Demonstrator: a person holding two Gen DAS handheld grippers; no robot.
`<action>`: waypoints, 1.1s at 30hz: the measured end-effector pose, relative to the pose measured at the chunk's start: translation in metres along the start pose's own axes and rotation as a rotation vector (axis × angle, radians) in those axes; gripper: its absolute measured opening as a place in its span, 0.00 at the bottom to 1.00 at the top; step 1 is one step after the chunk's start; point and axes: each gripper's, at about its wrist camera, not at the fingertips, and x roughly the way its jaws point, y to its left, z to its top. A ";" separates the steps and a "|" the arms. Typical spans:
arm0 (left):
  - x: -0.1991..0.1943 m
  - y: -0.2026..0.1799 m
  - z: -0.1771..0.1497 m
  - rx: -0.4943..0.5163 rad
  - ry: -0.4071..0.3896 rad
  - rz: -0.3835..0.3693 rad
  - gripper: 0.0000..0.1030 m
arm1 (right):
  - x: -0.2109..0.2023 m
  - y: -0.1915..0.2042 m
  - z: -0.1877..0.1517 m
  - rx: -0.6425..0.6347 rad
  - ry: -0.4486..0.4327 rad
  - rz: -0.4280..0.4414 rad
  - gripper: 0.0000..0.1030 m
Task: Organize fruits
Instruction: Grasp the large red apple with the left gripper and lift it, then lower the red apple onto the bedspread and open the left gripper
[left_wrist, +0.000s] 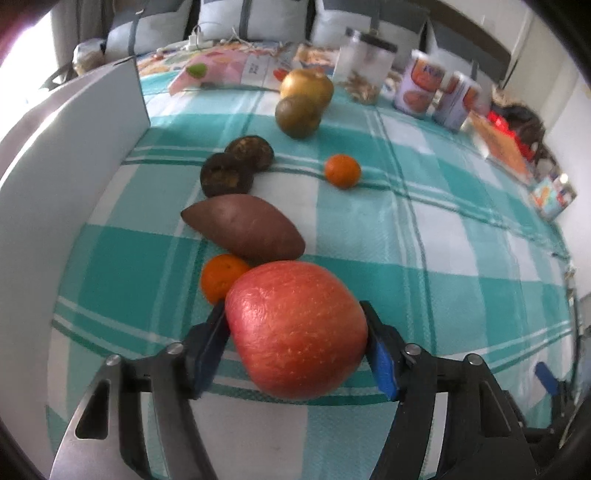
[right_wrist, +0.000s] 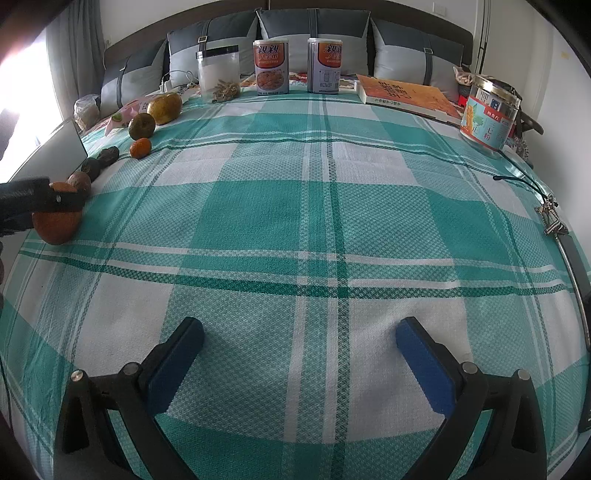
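1. Red apple (left_wrist: 295, 328) fills the left wrist view: I see my left gripper (left_wrist: 297, 343) clamped on it, blue pads pressing both sides, jaws roughly half apart. The apple hangs above the checked cloth (left_wrist: 424, 258).
2. Beyond it a row of fruit runs away along a white board (left_wrist: 74, 166): a mandarin (left_wrist: 219, 280) just behind the apple, touching a sweet potato (left_wrist: 243, 229), then two dark fruits (left_wrist: 236, 166) side by side, then a green citrus (left_wrist: 298, 116) against a yellow pear (left_wrist: 306, 86). A second mandarin (left_wrist: 342, 171) sits alone to the right of the row.
3. From the right wrist view, my right gripper (right_wrist: 299, 347) stands wide apart with nothing between its pads, over bare cloth.
4. At that view's far left I see the apple again, with a black finger (right_wrist: 55, 199) of the left gripper across it. Cans (right_wrist: 270, 66), a jar (right_wrist: 219, 74) and a book (right_wrist: 406, 94) line the far edge.
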 end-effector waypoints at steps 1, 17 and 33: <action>-0.002 0.004 -0.003 -0.008 -0.008 -0.013 0.67 | 0.000 0.000 0.000 0.000 0.000 0.000 1.00; -0.053 0.088 -0.084 -0.170 0.044 -0.344 0.70 | 0.001 0.000 0.001 0.000 0.000 0.000 1.00; -0.096 0.080 -0.107 0.021 -0.087 -0.173 0.84 | 0.001 0.000 0.000 0.000 -0.001 -0.001 1.00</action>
